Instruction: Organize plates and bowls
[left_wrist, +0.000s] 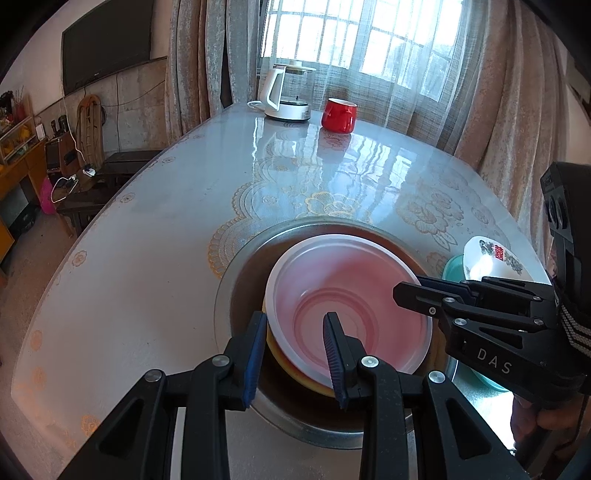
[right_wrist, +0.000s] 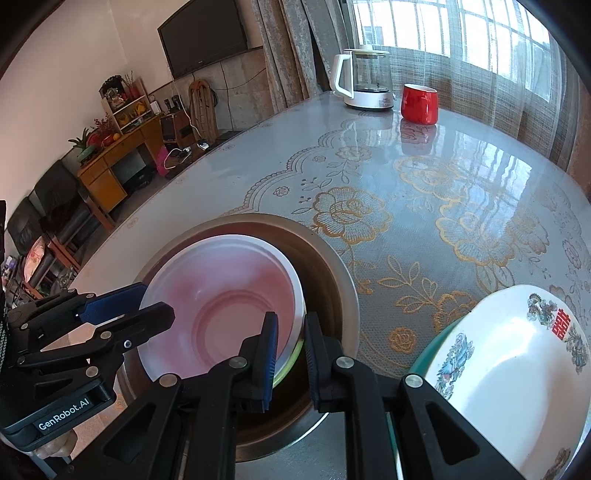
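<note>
While the left gripper (left_wrist: 295, 354) clamps the near rim of the pink bowl (left_wrist: 351, 302) sitting inside the metal basin (left_wrist: 236, 266), the right gripper (right_wrist: 290, 363) pinches its opposite rim, jaws nearly closed; the decorated plate (right_wrist: 517, 369) lies just beside it.

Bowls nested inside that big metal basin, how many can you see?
2: a pink bowl on top and a yellow one peeking out beneath it. More may be hidden underneath.
</note>
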